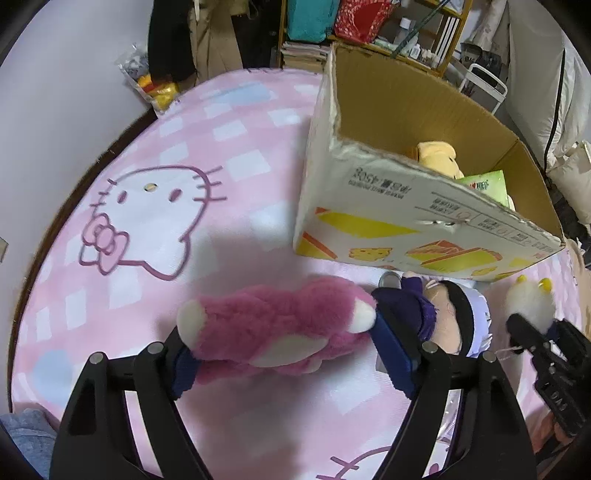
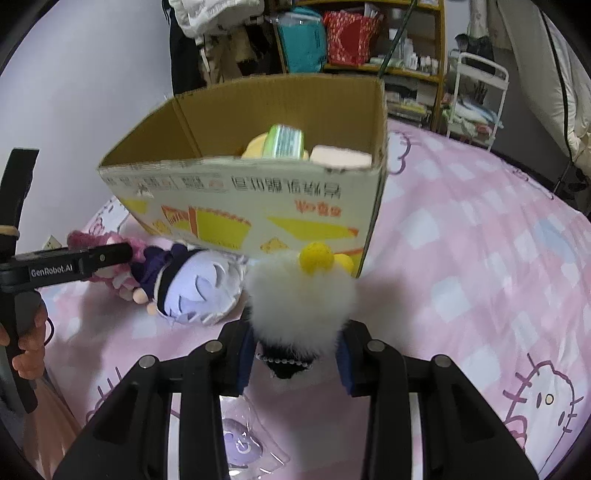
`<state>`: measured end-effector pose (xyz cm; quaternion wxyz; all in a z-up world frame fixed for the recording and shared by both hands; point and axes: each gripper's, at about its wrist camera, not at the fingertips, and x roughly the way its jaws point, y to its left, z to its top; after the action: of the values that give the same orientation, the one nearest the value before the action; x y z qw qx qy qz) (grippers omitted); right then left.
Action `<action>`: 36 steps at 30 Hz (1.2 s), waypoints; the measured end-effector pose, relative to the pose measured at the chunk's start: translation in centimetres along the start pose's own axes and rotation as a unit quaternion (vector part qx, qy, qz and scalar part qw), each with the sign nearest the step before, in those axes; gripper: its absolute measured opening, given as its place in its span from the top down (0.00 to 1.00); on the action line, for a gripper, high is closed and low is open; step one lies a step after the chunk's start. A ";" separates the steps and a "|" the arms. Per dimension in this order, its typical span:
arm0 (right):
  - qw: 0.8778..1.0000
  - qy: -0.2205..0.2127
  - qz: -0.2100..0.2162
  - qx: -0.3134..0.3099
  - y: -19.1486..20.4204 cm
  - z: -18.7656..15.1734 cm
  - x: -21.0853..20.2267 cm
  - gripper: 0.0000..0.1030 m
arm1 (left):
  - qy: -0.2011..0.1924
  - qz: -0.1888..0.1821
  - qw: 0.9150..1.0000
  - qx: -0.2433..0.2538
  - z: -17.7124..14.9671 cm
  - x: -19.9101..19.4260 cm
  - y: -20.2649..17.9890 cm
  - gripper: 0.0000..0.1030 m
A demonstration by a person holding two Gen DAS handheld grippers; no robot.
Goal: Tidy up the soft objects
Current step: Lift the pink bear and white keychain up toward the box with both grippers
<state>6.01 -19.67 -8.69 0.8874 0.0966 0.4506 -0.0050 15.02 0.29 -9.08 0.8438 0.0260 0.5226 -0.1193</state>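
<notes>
Pink plush (image 1: 280,332), fluffy, cream-tipped

Black hand-held gripper (image 2: 295,354) with silver screws, blue pads (image 2: 245,365), "GenRobot.AI" lettering.

A bed (image 1: 236,122) with a pink checked cover printed with white cartoon cats fills the room's middle. On the left stands a plain pale wall (image 1: 55,92). Behind the bed, a wooden shelf (image 2: 439,48) holds a teal bag (image 2: 301,38), a red bag (image 2: 351,35) and small bottles. Dark clothes (image 1: 170,40) hang beside it. A white metal rack (image 2: 476,96) stands at the right.
</notes>
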 end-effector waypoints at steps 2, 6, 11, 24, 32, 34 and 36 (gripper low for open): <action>1.000 -0.013 0.001 0.001 -0.2 0.2 -0.5 0.62 | -0.007 0.006 1.000 0.001 0.0 -0.4 0.0 0.22; 1.000 -0.031 0.001 0.005 -0.5 0.5 -1.2 0.62 | -0.013 0.006 1.000 -0.003 -0.1 -0.8 0.2 0.23; 0.998 -0.061 0.005 0.008 -0.7 0.7 -2.4 0.62 | -0.050 0.017 0.999 0.004 -0.3 -2.7 0.0 0.22; 0.986 -0.167 -0.003 -0.023 0.1 1.8 -8.0 0.62 | -0.231 0.022 0.973 0.002 -2.4 -12.2 -0.2 0.22; 0.974 -0.223 -0.004 -0.036 0.2 3.5 -10.3 0.62 | -0.327 -0.010 0.945 0.002 -1.8 -17.0 -0.7 0.22; 0.971 -0.234 -0.007 -0.041 0.3 4.0 -10.5 0.62 | -0.339 -0.019 0.941 0.005 -1.3 -17.6 -0.6 0.22; 0.969 -0.244 -0.009 -0.044 0.3 4.7 -10.8 0.62 | -0.349 -0.017 0.937 0.009 -0.8 -18.1 -0.6 0.22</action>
<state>3.42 -21.04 2.74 0.9738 0.0493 0.2214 -0.0161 6.52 2.97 6.67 0.9707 -0.0186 0.1946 -0.1395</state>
